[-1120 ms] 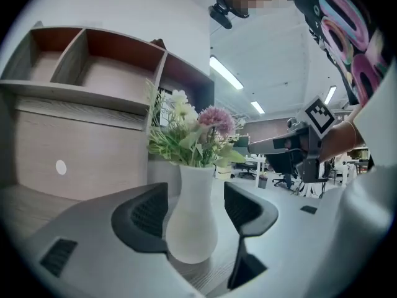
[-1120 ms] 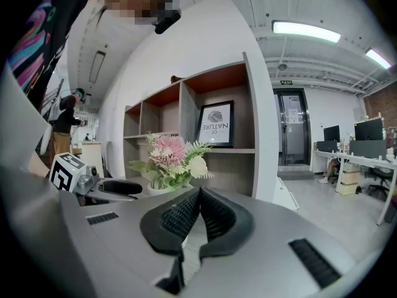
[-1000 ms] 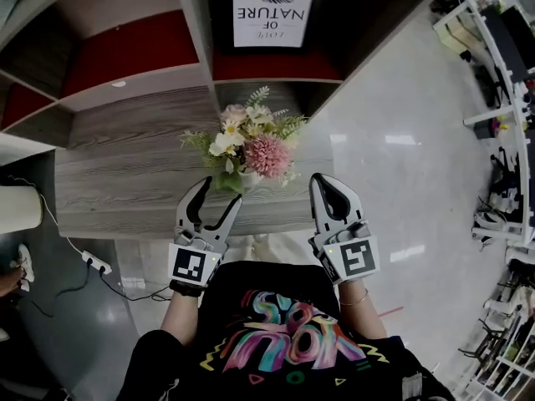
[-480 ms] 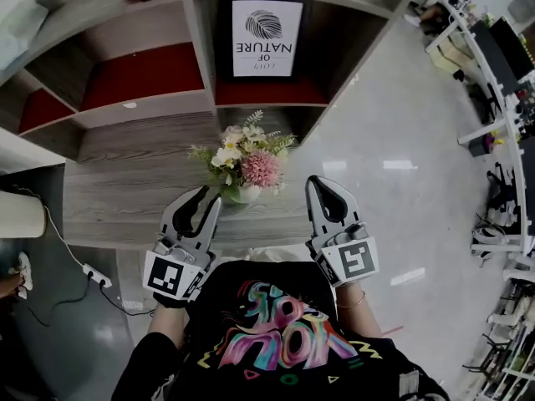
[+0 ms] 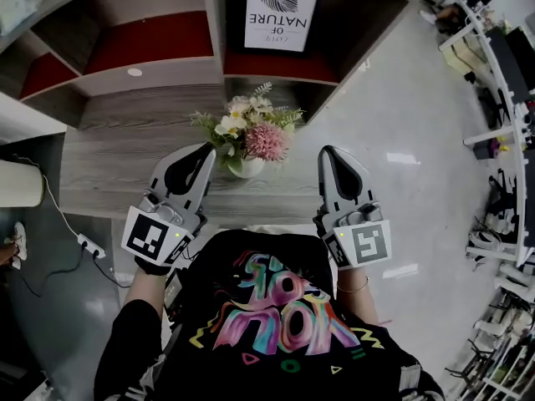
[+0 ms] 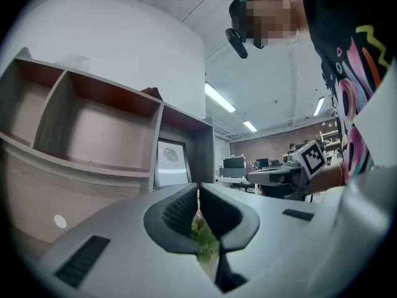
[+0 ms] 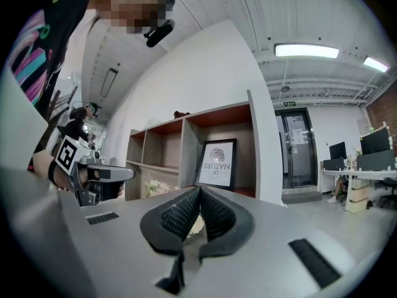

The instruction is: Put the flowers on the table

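Observation:
A bouquet of pink, white and cream flowers [image 5: 251,132] stands upright in a small white pot [image 5: 247,168] on the grey wood table [image 5: 125,157]. My left gripper [image 5: 203,150] hovers just left of the pot. Its jaws have just been closing and now meet with nothing between them [image 6: 198,190]; green leaves show only through the gap behind the tips. My right gripper [image 5: 328,152] is to the right of the pot, shut and empty [image 7: 200,192]. Past it, the flowers [image 7: 155,187] show in the right gripper view. Neither gripper touches the bouquet.
Behind the table stands a shelf unit [image 5: 150,40] with red-backed compartments and a framed poster [image 5: 282,11]. A power strip [image 5: 86,246] and cable lie on the floor at left. Office desks [image 5: 501,73] line the far right, beyond open glossy floor.
The left jaws went from wide open to shut. Both grippers rose and drew slightly away from the bouquet, which stays on the table.

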`<state>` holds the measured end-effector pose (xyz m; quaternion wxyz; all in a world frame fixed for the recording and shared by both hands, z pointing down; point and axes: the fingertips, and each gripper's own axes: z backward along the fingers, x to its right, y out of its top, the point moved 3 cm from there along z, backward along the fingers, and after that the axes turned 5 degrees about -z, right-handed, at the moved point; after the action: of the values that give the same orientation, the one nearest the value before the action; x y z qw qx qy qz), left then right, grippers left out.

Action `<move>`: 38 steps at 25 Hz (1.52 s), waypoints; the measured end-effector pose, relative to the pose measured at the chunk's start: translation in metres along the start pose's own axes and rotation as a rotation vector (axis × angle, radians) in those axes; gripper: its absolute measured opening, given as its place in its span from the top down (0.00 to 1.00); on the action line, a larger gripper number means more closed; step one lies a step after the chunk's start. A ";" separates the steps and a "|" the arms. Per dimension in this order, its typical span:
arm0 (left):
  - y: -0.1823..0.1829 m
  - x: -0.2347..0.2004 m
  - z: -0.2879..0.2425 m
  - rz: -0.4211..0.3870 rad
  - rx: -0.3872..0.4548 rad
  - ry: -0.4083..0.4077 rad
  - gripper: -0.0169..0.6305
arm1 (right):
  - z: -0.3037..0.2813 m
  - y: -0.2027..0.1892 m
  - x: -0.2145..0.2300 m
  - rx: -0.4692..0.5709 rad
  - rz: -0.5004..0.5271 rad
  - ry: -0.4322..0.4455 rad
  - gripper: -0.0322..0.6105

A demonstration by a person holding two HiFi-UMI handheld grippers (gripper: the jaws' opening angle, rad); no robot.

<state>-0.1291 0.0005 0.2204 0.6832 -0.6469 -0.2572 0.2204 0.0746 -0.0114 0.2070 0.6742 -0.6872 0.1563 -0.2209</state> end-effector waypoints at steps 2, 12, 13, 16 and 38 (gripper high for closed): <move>-0.001 0.001 -0.001 -0.003 0.002 -0.001 0.93 | 0.001 -0.005 0.003 -0.010 0.011 0.007 0.93; -0.008 0.001 -0.001 -0.001 -0.023 0.011 0.94 | -0.003 -0.015 0.008 -0.039 -0.002 0.028 0.93; -0.008 0.000 -0.003 -0.004 -0.024 0.009 0.94 | -0.003 -0.015 0.009 -0.039 -0.001 0.030 0.93; -0.008 0.000 -0.007 -0.010 -0.029 -0.002 0.94 | -0.004 -0.016 0.011 -0.048 0.018 0.036 0.93; -0.011 -0.008 -0.021 -0.016 -0.047 -0.032 0.94 | -0.010 -0.015 0.012 -0.071 0.029 0.032 0.93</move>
<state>-0.1222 -0.0219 0.2299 0.6654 -0.6570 -0.2785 0.2193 0.0787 -0.0253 0.2235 0.6499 -0.7048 0.1849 -0.2161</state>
